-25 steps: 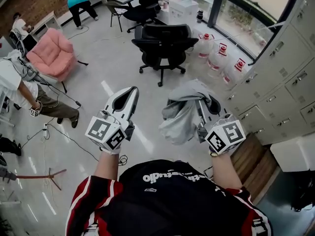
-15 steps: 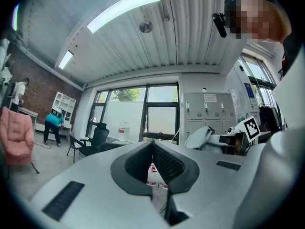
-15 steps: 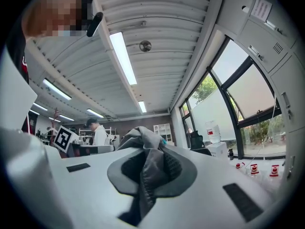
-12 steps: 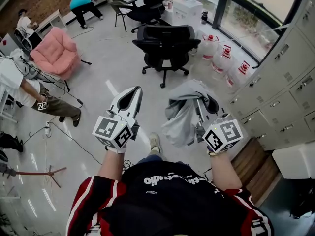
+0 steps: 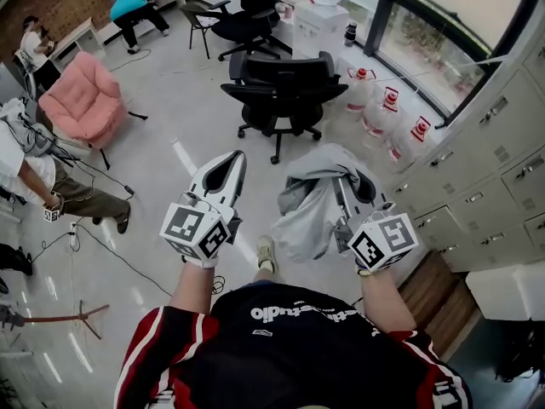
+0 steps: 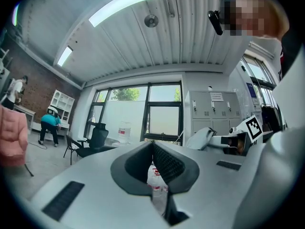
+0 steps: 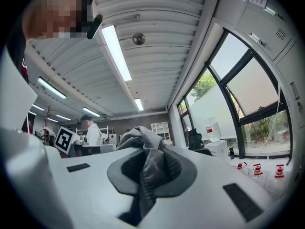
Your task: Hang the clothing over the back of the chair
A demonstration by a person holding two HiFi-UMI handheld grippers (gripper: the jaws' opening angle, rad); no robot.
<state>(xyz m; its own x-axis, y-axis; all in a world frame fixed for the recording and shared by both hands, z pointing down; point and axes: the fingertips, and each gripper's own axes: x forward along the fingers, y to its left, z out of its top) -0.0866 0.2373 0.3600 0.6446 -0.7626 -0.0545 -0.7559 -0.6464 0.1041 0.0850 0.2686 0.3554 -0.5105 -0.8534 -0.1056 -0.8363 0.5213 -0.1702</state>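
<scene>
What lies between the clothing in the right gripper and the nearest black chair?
Nothing but bare floor. The head view shows the clothing, clamped in the right gripper, apart from the chair, with only floor between them.

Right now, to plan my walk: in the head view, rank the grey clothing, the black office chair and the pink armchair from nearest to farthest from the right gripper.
1. grey clothing: clamped in the right gripper.
2. black office chair: ahead, slightly left.
3. pink armchair: far left.
</scene>
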